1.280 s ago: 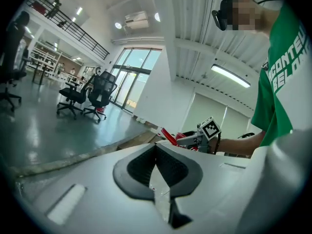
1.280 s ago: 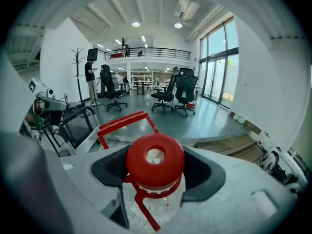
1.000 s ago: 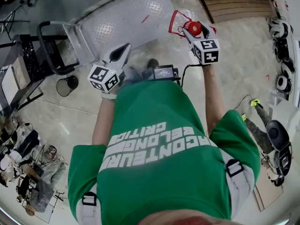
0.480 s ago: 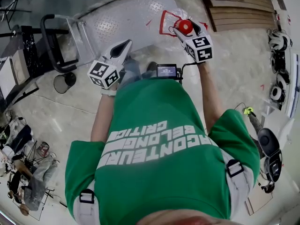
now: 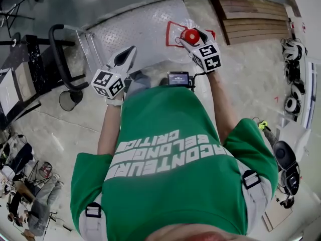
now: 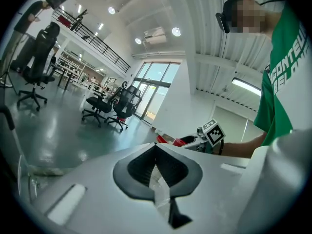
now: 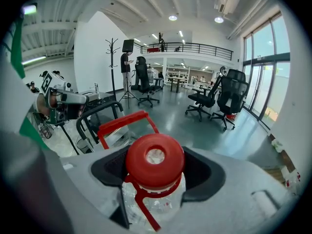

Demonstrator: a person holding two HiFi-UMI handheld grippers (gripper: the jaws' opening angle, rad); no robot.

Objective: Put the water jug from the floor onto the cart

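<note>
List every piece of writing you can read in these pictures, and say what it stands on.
"CONTEUR", "BELONG", "CRITIC": partly cut off, upside down on the green shirt.
Small screen: too small to read.
Marker cubes, left and right: patterns, no words.

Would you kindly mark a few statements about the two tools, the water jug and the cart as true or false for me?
1. The right tool is shut on the neck of the water jug, just under its red cap. True.
2. The left tool grips the jug's carrying handle. False: its jaws are together with nothing between them.
3. The jug's cap is blue. False: it is red.
4. The cart has a black push handle. True.
</note>
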